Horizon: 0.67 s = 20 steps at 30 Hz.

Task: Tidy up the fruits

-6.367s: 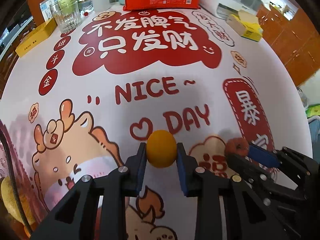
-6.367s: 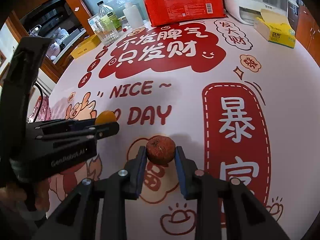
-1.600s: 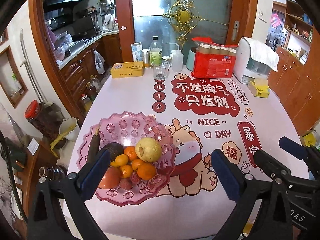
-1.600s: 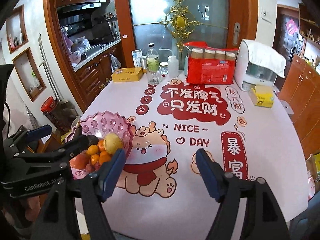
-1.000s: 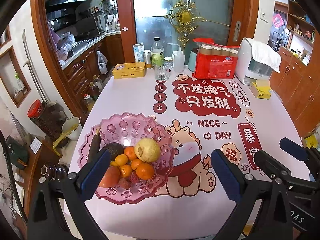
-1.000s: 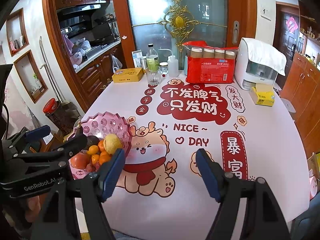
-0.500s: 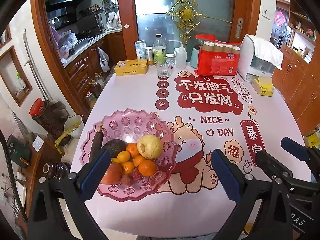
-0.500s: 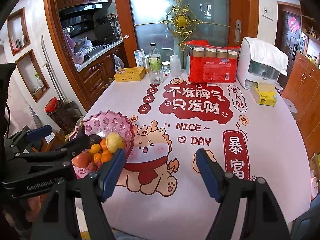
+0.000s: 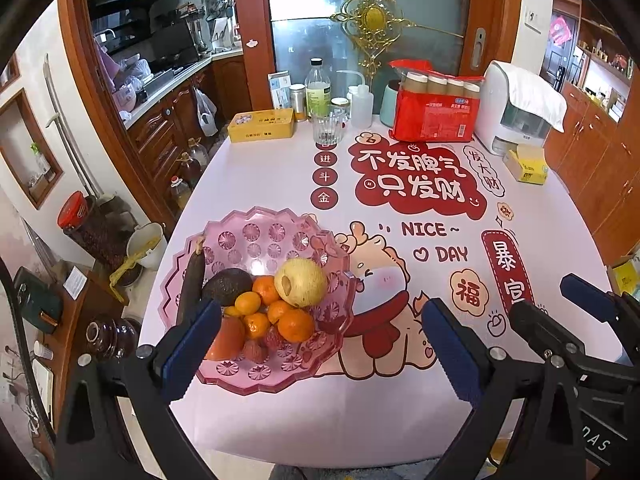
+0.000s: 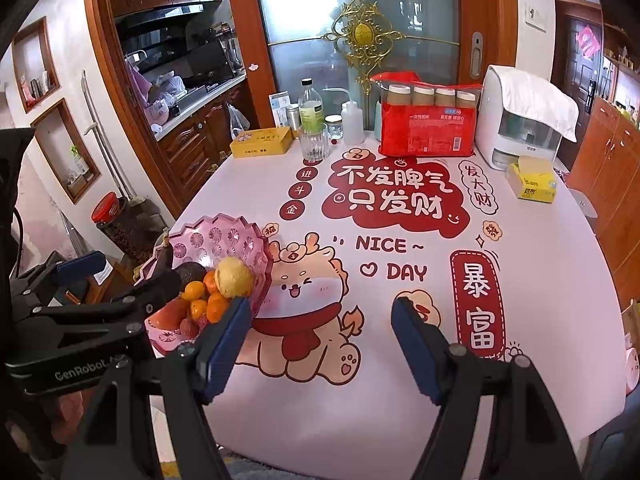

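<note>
fruit pile [image 9: 264, 304] sits in the pink scalloped bowl [image 9: 280, 232] at the table's left near edge: pale pear-like fruit on top, several small oranges, a dark avocado, a dark banana against the rim, a red fruit and lychee-like pieces low in front. no loose fruit visible on the printed tablecloth [image 9: 400, 392].

change: 6.4 s ago each tong pinched a piece close over the cloth — left an orange, right a rough red fruit. both are now empty and pulled back high. over the last 1.6 s the view hardly shifts. judgement: both pieces went into the bowl; task looks finished or nearly so.

left gripper [image 9: 320, 344]: jaws spread wide, nothing between them, bowl just ahead of its left finger. right gripper [image 10: 320, 336]: spread, empty, bowl off to its left, apart.
</note>
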{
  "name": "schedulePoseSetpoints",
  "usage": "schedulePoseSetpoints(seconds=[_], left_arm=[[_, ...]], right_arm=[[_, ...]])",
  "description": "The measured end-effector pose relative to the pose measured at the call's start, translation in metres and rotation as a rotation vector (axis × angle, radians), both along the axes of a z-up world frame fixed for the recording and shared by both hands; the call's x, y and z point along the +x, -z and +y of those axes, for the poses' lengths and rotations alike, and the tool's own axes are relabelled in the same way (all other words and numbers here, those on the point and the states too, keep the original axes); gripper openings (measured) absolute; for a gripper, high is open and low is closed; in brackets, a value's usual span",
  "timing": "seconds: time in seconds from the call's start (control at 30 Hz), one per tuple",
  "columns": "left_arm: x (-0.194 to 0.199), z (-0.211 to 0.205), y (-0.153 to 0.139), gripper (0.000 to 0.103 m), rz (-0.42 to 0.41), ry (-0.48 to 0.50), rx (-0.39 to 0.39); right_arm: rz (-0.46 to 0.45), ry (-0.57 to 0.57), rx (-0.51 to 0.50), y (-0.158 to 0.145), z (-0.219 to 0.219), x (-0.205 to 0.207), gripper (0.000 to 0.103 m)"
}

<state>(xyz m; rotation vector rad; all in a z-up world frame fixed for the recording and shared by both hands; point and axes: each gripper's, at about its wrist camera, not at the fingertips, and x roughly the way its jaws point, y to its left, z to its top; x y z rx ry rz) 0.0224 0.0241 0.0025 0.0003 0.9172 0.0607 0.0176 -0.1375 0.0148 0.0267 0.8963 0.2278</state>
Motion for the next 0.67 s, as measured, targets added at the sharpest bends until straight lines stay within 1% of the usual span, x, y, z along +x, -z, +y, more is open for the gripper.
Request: schedulePoseSetpoints(seconds=[0.53,0.67], left_arm=[[-0.0008,0.0010,0.0007,0.100,0.014,-0.003,0.006],[-0.0003,0.0018,0.0027,0.100,0.029,0.001,-0.002]], right_arm=[[0.011,-0.002,0.007,0.0045,0.0017,-0.0018,0.073],[0.012,-0.001,0.009,0.0057,0.0023,-0.0028,0.073]])
